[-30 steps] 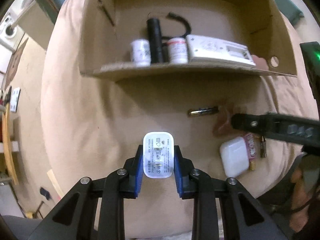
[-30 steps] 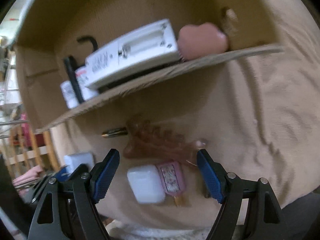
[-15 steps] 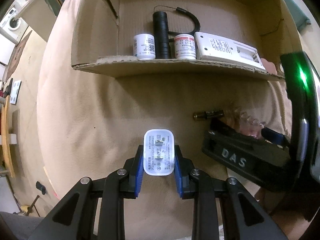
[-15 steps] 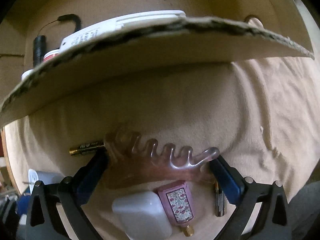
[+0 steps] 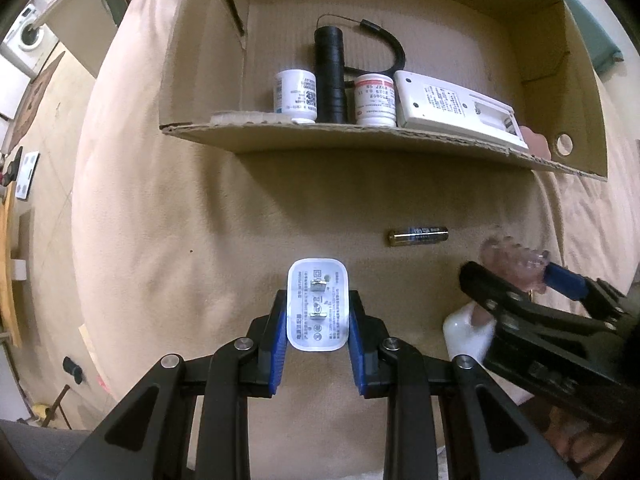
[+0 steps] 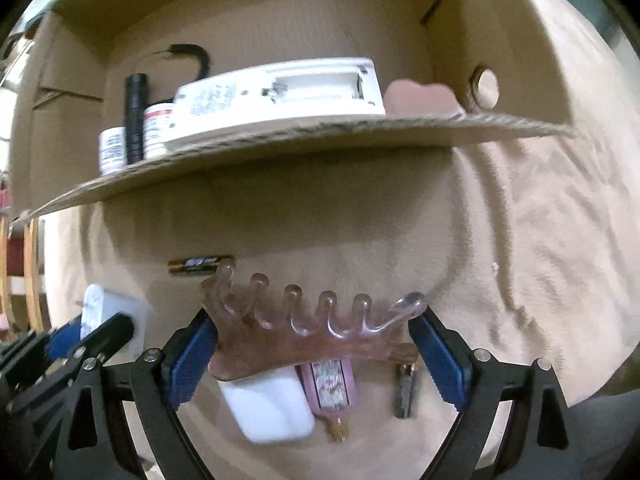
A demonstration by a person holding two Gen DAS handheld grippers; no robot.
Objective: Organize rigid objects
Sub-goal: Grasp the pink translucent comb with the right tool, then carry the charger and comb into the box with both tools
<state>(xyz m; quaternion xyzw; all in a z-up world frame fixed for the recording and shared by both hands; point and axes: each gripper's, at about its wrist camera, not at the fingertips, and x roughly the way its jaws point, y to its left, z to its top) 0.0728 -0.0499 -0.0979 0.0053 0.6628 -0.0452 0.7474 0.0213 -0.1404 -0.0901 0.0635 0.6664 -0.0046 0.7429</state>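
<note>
My left gripper [image 5: 318, 332] is shut on a white USB charger plug [image 5: 317, 307], held above the beige cloth before the cardboard box [image 5: 384, 138]. My right gripper [image 6: 316, 344] is shut on a translucent pink hair claw clip [image 6: 304, 332], lifted above the cloth; it shows at the right of the left wrist view [image 5: 516, 258]. In the box lie two white pill bottles [image 5: 296, 96], a black flashlight [image 5: 330, 76], a white remote [image 5: 456, 110] and a pink object [image 6: 424, 98].
An AA battery [image 5: 418, 237] lies on the cloth before the box. Under the right gripper lie a white case [image 6: 268, 408], a pink floral lighter [image 6: 330, 390] and a small dark metal item [image 6: 405, 392]. The box's front flap [image 6: 304, 140] juts out.
The right gripper closed on the hair clip and lifted it off the cloth. The left gripper with the charger moved a little toward the box.
</note>
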